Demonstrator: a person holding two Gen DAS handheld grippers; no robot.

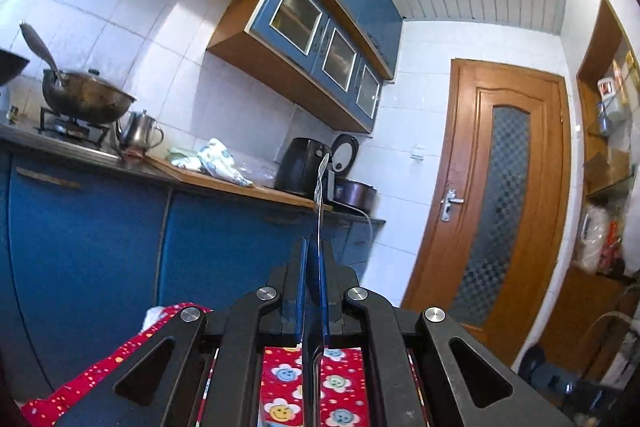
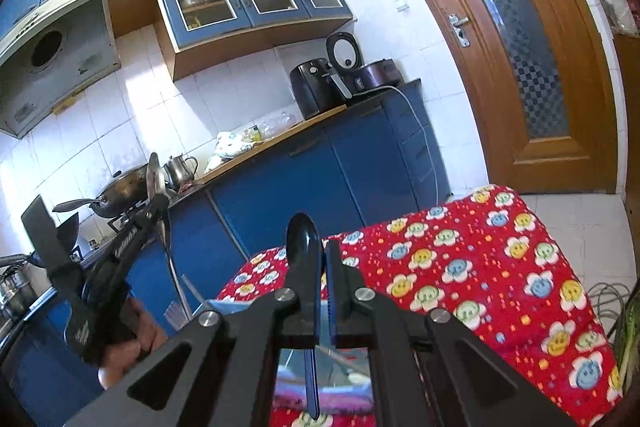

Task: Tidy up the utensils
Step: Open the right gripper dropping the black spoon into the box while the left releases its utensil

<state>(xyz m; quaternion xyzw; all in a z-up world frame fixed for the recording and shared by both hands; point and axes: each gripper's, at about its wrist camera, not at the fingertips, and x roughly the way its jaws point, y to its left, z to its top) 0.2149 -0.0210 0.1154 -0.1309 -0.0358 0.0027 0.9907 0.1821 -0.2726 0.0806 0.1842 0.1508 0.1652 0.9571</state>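
My right gripper (image 2: 320,247) is shut on a black plastic spoon (image 2: 303,233). Its bowl stands up past the fingertips and its handle runs back under the jaws. My left gripper (image 1: 316,243) is shut on a thin metal spoon (image 1: 320,187), seen edge-on and pointing up and forward. In the right wrist view the left gripper (image 2: 158,201) is at the far left, held by a hand (image 2: 136,339), with the metal spoon (image 2: 154,173) rising from its fingers. Both are over the near edge of a table with a red flower-print cloth (image 2: 480,267). A pale bluish tray (image 2: 224,307) lies below, mostly hidden.
Blue base cabinets (image 1: 100,235) run along the far wall. Their counter carries a wok (image 1: 86,99) on the stove, a steel kettle (image 1: 140,131), a crumpled cloth (image 1: 218,157), a black air fryer (image 1: 300,167) and a rice cooker (image 2: 376,71). A wooden door (image 1: 504,187) stands to the right.
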